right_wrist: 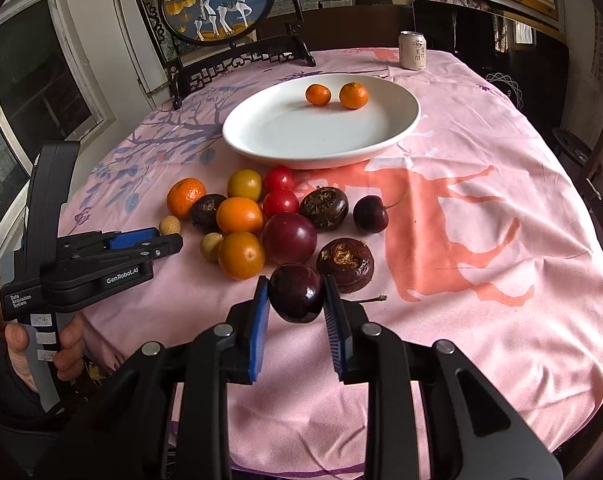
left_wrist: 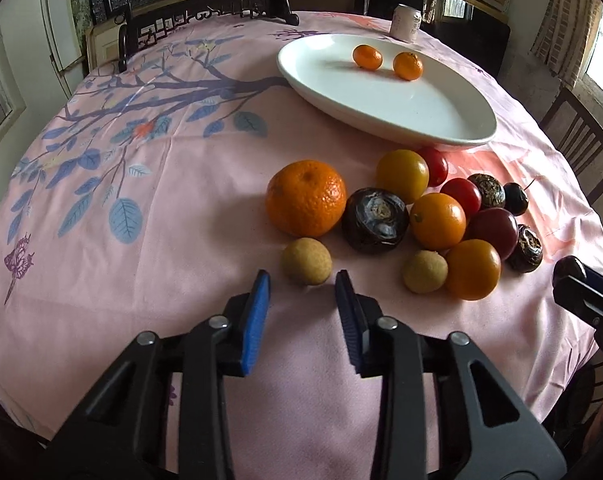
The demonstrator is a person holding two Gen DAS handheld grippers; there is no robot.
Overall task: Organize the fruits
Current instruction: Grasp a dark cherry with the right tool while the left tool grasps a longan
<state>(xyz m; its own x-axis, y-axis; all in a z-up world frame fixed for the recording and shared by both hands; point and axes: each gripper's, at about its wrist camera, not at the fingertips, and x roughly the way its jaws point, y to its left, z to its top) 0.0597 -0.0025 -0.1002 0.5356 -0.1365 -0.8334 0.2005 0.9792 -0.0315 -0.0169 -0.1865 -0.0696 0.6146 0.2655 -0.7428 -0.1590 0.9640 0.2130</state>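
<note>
A white oval plate (right_wrist: pixel 261 136) holds two small oranges (right_wrist: pixel 318 94) and shows in the left wrist view too (left_wrist: pixel 441 120). Mixed fruit lies in a cluster in front of it: oranges, red tomatoes, a plum (right_wrist: pixel 289 238), dark water chestnuts, tan longans. My right gripper (right_wrist: pixel 295 294) has its blue pads on both sides of a dark cherry (right_wrist: pixel 295 298), touching it. My left gripper (left_wrist: pixel 303 282) is open and empty, its tips just short of a tan longan (left_wrist: pixel 307 261) beside a big orange (left_wrist: pixel 306 197). The left gripper also shows in the right wrist view (right_wrist: pixel 157 242).
A drink can (right_wrist: pixel 412 51) stands at the table's far edge. A framed round deer picture on a dark stand (right_wrist: pixel 217 0) is at the far left. The pink patterned cloth (right_wrist: pixel 481 220) covers the round table. A chair (left_wrist: pixel 581 148) stands at the right.
</note>
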